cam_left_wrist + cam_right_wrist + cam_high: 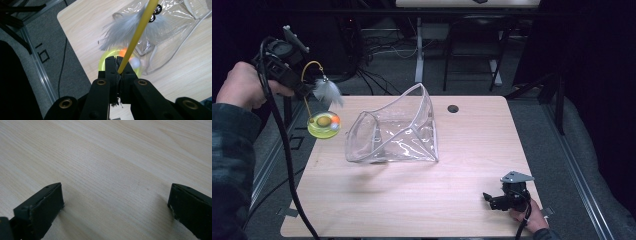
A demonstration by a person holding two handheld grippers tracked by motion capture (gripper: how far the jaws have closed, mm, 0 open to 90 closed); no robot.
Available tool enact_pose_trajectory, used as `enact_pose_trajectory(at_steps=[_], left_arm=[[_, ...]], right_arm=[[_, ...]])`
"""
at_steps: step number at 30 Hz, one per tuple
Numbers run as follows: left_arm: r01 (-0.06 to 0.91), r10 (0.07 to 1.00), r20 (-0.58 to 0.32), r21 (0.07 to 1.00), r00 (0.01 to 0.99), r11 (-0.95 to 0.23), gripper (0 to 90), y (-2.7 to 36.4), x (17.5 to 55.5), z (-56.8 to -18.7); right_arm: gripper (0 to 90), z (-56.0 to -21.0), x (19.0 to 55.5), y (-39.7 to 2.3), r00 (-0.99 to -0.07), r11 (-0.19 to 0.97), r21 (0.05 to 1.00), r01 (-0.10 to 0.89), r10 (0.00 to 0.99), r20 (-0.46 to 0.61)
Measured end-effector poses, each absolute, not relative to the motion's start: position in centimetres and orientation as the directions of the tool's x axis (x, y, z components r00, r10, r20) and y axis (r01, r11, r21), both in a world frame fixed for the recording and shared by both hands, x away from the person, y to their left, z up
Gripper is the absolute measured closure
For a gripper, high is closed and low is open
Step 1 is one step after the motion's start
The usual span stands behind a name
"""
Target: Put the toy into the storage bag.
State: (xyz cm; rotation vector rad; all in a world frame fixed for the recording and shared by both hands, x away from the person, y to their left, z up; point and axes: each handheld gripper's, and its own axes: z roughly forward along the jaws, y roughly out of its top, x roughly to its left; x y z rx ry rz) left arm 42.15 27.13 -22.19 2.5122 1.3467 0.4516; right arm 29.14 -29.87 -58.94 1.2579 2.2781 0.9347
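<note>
A cat toy hangs above the table's left edge: a yellow wand [304,75] arcs from my left gripper [301,86], with a grey-white feather [328,91] at one end and a yellow-green round base [324,125] holding small balls below. In the left gripper view the jaws are shut on the yellow wand [135,40], with the feather [120,32] and the base [110,56] beyond them. A clear plastic pouch [394,131] stands open mid-table, mouth toward the toy. My right gripper [488,199] rests low at the table's front right, jaws wide apart over bare wood [112,170].
The wooden table [472,150] has a dark cable hole [453,108] near its far edge. A cable [282,150] trails from the left gripper down past the table's left side. Desk legs and wires stand on the floor behind.
</note>
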Motion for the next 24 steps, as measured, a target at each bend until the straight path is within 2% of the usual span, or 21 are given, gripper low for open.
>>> enact_pose_trajectory(at_steps=[24], left_arm=[[0.728, 0.810, 0.165, 0.366, 0.563, -0.580, 87.9, 24.2, 42.7, -21.1]], right_arm=[[0.0, -59.0, 29.1, -29.8, -0.527, 0.373, 0.707, 0.600, 0.850, -0.001]])
